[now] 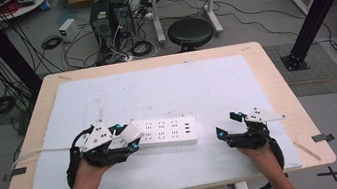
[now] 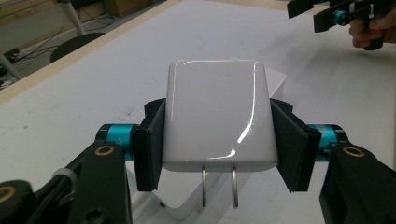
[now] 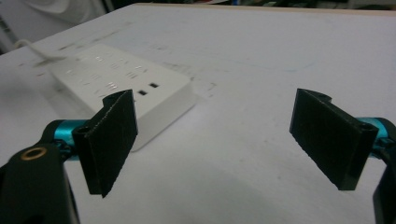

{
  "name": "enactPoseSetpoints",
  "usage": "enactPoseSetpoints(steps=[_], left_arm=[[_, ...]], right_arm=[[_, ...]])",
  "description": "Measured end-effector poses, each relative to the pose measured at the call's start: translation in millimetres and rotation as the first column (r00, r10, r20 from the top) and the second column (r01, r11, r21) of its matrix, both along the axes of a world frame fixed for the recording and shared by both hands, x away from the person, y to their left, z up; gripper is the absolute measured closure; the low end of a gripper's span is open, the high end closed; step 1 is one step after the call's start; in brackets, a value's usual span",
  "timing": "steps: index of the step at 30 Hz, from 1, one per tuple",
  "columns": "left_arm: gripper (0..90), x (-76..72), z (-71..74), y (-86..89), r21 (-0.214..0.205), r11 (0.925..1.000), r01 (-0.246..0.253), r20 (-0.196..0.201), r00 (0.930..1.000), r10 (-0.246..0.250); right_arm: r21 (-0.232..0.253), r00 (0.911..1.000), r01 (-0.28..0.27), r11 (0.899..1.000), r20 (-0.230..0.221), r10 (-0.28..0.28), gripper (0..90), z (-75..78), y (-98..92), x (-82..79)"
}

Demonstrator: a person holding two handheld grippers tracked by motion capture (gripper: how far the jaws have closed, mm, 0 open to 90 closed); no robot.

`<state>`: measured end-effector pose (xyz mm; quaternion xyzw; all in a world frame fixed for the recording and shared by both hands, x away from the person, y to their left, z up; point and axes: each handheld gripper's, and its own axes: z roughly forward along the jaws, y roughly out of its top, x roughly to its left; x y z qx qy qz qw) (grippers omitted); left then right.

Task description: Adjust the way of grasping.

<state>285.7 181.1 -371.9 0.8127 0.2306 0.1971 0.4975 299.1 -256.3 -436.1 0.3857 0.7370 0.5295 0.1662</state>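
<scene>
The glossy white plastic plug adapter [image 2: 217,116], a rounded block with two flat metal prongs [image 2: 219,186] sticking out of its near face, sits clamped between the black pads of your left gripper [image 2: 219,144], one pad pressed flat on each side. In the high view you hold it just above the left end of the white rectangular power strip [image 1: 168,131], which lies flat on the pale grey mat [image 1: 156,91] covering the light wooden table [image 1: 274,73]; the strip shows several rows of sockets and a white cord [image 1: 39,153] trailing off to the left. Your right gripper [image 1: 226,125] hovers to the right of the strip, near but apart from it, its jaws spread wide with nothing between them.
</scene>
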Motion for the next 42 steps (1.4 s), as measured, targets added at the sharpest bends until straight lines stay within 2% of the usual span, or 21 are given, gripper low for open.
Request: enactPoseSetpoints(steps=[1,6,10,16,20,21,22,23,25,26,27,28,30,32,33,34,35,36,40,41,42], left_arm=[[42.5,-0.1,-1.0,-2.3,0.006,0.9999,0.009,0.0,1.0,-0.009],[42.5,-1.7,-4.1,-10.7,0.029,0.9981,0.054,-0.003,0.9985,-0.054],[42.4,-3.2,-5.6,-16.6,0.037,0.9962,0.079,-0.002,0.9969,-0.079],[42.4,-4.7,-6.2,-23.3,0.053,0.9927,0.108,0.003,0.9941,-0.108],[42.5,-5.3,-6.3,-26.6,0.063,0.991,0.118,0.006,0.9929,-0.119],[42.4,-6.3,-6.5,-32.2,0.083,0.9867,0.14,0.012,0.9899,-0.141],[42.4,-6.6,-6.5,-34.0,0.096,0.9844,0.147,0.015,0.9887,-0.149],[42.5,-6.6,-6.5,-34.0,0.096,0.9844,0.147,0.015,0.9887,-0.149],[42.5,-7.4,-7.4,-40.4,0.123,0.978,0.169,0.023,0.9847,-0.173],[42.5,-7.4,-7.4,-40.4,0.123,0.978,0.169,0.023,0.9847,-0.173],[42.5,-7.7,-7.5,-42.3,0.135,0.9753,0.174,0.025,0.9835,-0.179],[42.4,-7.9,-8.0,-44.2,0.14,0.9741,0.178,0.029,0.9826,-0.183],[42.5,-9.0,-8.6,-49.7,0.163,0.9673,0.194,0.041,0.9782,-0.204],[42.5,-9.5,-8.9,-51.6,0.168,0.9655,0.199,0.044,0.9769,-0.209],[42.5,-10.2,-9.5,-54.8,0.185,0.961,0.206,0.055,0.9742,-0.219],[42.5,-10.2,-9.5,-54.8,0.185,0.961,0.206,0.055,0.9742,-0.219],[42.5,-10.6,-9.8,-56.3,0.191,0.9593,0.208,0.059,0.973,-0.223],[42.5,-11.0,-10.4,-58.9,0.202,0.9557,0.215,0.063,0.9709,-0.231],[42.5,-12.0,-11.4,-63.1,0.227,0.9488,0.219,0.076,0.9674,-0.242],[42.5,-12.4,-11.7,-64.5,0.234,0.9466,0.222,0.08,0.9659,-0.246],[42.5,-12.9,-11.9,-65.8,0.241,0.9442,0.224,0.085,0.9643,-0.251]], right_arm=[[0.0,1.0,0.0,1.0,0.0,0.0,16.0,0.0,0.0,0.0],[0.004,0.993,-0.116,0.993,-0.02,0.116,16.2,10.5,14.1,-0.3],[0.019,0.9827,-0.17,0.985,-0.073,0.171,16.4,12.8,20.5,2.3],[0.069,0.9674,-0.192,0.979,-0.154,0.201,16.4,13.6,23.9,5.9],[0.086,0.9616,-0.202,0.976,-0.172,0.214,16.4,13.8,24.7,7.1],[0.121,0.9506,-0.214,0.969,-0.202,0.235,16.4,14.8,26.5,8.4],[0.133,0.9454,-0.221,0.966,-0.214,0.246,16.4,15.5,27.2,9.0],[0.133,0.9454,-0.221,0.966,-0.214,0.246,16.4,15.5,27.2,9.0],[0.166,0.9312,-0.244,0.956,-0.235,0.278,16.4,17.4,30.7,11.1],[0.166,0.9312,-0.244,0.956,-0.235,0.278,16.4,17.4,30.7,11.1],[0.182,0.9251,-0.252,0.951,-0.243,0.292,16.4,18.3,32.1,11.5],[0.207,0.9132,-0.268,0.941,-0.256,0.317,16.4,20.4,34.6,12.8],[0.232,0.9007,-0.28,0.932,-0.272,0.339,16.4,22.8,37.7,13.8],[0.248,0.888,-0.302,0.921,-0.278,0.366,16.4,24.3,41.3,15.1],[0.254,0.8808,-0.309,0.916,-0.287,0.377,16.4,24.8,43.5,15.4],[0.254,0.8808,-0.309,0.916,-0.287,0.377,16.4,24.8,43.5,15.4],[0.261,0.8733,-0.316,0.912,-0.295,0.387,16.4,25.2,46.0,15.6],[0.27,0.8585,-0.335,0.903,-0.307,0.411,16.4,25.4,51.6,16.2],[0.293,0.8277,-0.359,0.886,-0.339,0.447,16.4,24.2,61.6,17.5],[0.293,0.8277,-0.359,0.886,-0.339,0.447,16.4,24.2,61.6,17.5],[0.292,0.8214,-0.358,0.887,-0.353,0.448,16.5,24.5,63.8,17.3]])
